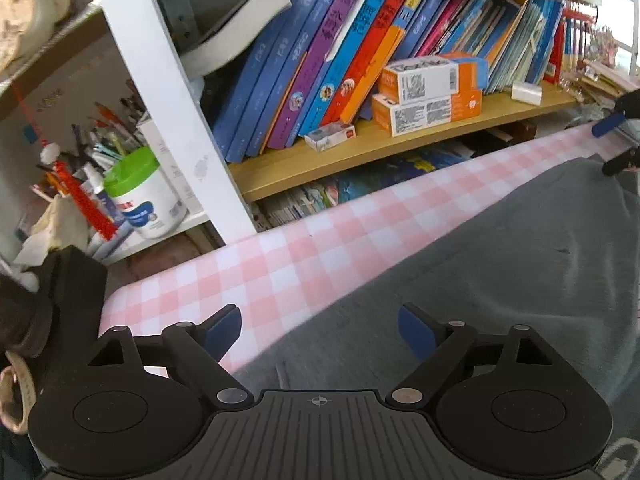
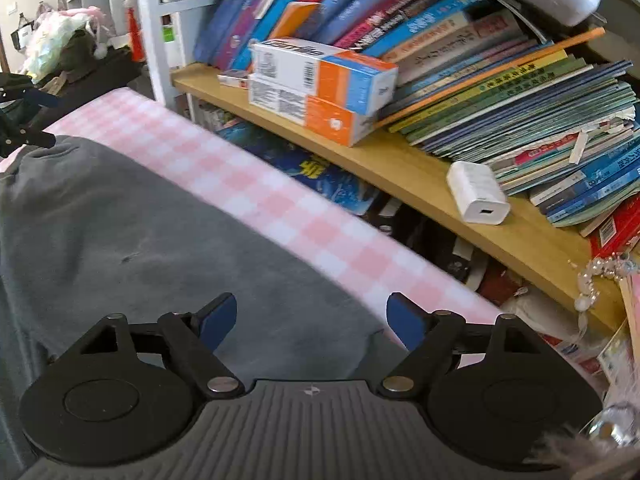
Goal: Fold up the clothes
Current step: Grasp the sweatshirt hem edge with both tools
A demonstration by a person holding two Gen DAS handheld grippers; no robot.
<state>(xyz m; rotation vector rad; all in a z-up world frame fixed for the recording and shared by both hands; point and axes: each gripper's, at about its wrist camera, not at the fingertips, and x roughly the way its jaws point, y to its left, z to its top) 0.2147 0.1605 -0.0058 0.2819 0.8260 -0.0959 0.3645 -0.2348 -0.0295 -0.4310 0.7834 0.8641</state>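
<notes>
A grey garment (image 1: 480, 280) lies spread flat on a table covered in pink-and-white checked cloth (image 1: 280, 264). It also shows in the right wrist view (image 2: 132, 240), on the same checked cloth (image 2: 280, 208). My left gripper (image 1: 320, 330) is open and empty, just above the garment's far left edge. My right gripper (image 2: 311, 320) is open and empty over the garment's far right corner. Each gripper shows small in the other's view: the right gripper (image 1: 616, 144) and the left gripper (image 2: 24, 116), both open.
A wooden bookshelf (image 1: 360, 148) with leaning books and stacked orange-white boxes (image 1: 428, 96) runs right behind the table edge. A white charger (image 2: 478, 194) lies on the shelf. A green-lidded wipes tub (image 1: 140, 196) and pens stand at the left.
</notes>
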